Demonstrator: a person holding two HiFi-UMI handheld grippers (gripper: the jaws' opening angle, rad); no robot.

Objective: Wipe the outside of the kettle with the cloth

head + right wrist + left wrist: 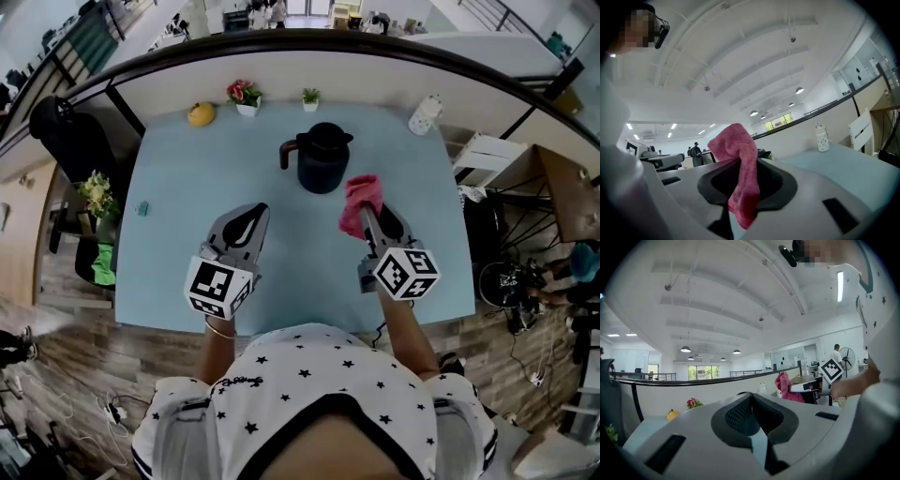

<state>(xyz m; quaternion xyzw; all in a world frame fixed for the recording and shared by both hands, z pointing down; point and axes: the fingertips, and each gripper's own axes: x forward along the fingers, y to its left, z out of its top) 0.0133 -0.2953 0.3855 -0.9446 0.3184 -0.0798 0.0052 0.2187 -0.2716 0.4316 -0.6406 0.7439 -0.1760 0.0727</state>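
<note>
A dark kettle (pixel 322 157) with a brown handle on its left stands upright at the middle back of the light blue table (pixel 178 197). My right gripper (pixel 367 212) is shut on a pink cloth (pixel 359 202), held just right of and nearer than the kettle. In the right gripper view the cloth (pixel 742 173) hangs pinched between the jaws. My left gripper (pixel 251 212) sits left of and nearer than the kettle, shut with nothing in it. From the left gripper view the cloth (pixel 786 387) shows at the right.
Along the table's back edge sit a yellow fruit-shaped object (pixel 201 113), a flower pot (pixel 246 97), a small green plant (pixel 310 98) and a white spotted bottle (pixel 425 114). A small teal object (pixel 142 208) lies at the left edge. A black chair (pixel 70 136) stands left.
</note>
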